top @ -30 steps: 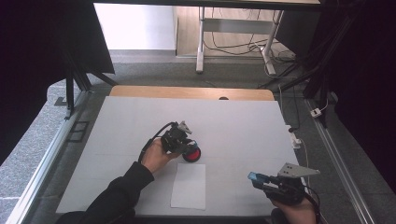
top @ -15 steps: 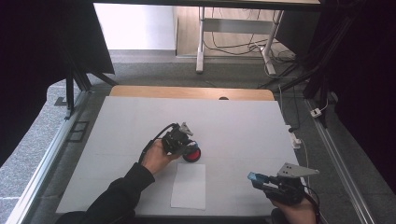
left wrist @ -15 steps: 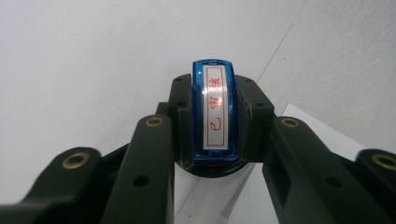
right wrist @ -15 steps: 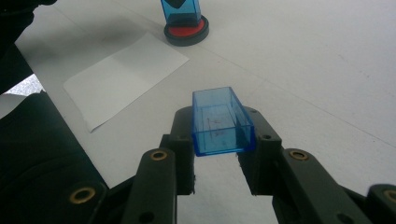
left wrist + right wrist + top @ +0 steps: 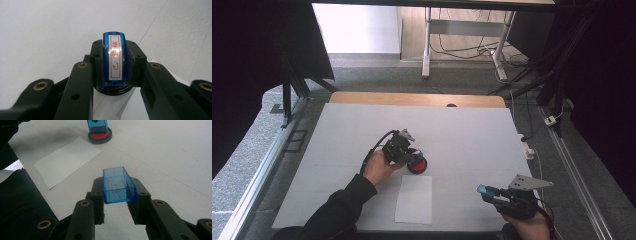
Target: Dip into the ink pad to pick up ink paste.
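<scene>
1. Stamp, blue and translucent, stands pinched between the jaws of the left gripper; its top carries a white label with a red frame and red characters.
2. In the left gripper view a dark round base with a red rim shows just under the stamp's lower end.
3. In the high view that base reads as a red ink pad in a black ring, lying on the white table near its middle, with the left gripper right over it and the hand behind.
4. In the right gripper view the stamp's blue body stands upright on the ink pad, touching its red face.
5. The right gripper holds a clear blue cap, a small open box whose hollow faces up and is empty; the jaws are closed on its two sides.
6. In the high view the right gripper sits at the near right of the table, well apart from the stamp.
7. A white sheet of paper lies flat on the table between the two grippers, just in front of the ink pad.
</scene>
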A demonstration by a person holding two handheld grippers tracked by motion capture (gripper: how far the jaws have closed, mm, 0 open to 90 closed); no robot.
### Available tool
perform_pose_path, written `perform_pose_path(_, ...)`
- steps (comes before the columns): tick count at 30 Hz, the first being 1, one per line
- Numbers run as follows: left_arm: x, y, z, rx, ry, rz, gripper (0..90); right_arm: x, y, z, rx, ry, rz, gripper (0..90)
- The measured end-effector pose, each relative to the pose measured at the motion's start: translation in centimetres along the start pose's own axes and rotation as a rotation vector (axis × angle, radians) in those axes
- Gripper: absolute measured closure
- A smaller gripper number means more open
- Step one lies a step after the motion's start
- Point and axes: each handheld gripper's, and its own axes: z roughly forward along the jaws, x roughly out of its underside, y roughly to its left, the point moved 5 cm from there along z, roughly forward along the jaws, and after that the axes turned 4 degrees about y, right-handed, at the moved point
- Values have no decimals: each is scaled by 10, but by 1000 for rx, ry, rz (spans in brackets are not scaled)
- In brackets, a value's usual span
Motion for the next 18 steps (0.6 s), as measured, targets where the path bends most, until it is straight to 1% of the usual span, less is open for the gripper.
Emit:
perform_pose_path(4, -2, -7, 1, -57, 14, 41, 710, 0, 0, 0, -2, 1, -2, 688)
perform_pose_path(6, -2, -9, 1, -70, 16, 49, 709, 0, 0, 0, -1, 1, -2, 688)
perform_pose_path(7, -2, -9, 1, -67, 11, 45, 709, 0, 0, 0, -5, 0, -2, 687)
perform_pose_path(9, -1, -7, 1, -52, 2, 31, 708, 0, 1, 0, -4, -2, -4, 688)
perform_pose_path(11, 0, -3, 0, -26, -10, 15, 707, 0, 0, 0, -4, -3, -3, 688)
perform_pose_path(14, 2, 3, -2, 22, -25, -29, 705, 0, 0, -1, -4, -3, 0, 687)
perform_pose_path(16, 1, 5, -7, 74, -65, -75, 705, 0, 0, -1, -3, -3, 1, 687)
perform_pose_path(18, -2, 5, -15, 93, -92, -91, 705, 0, 0, -1, -2, -4, 1, 687)
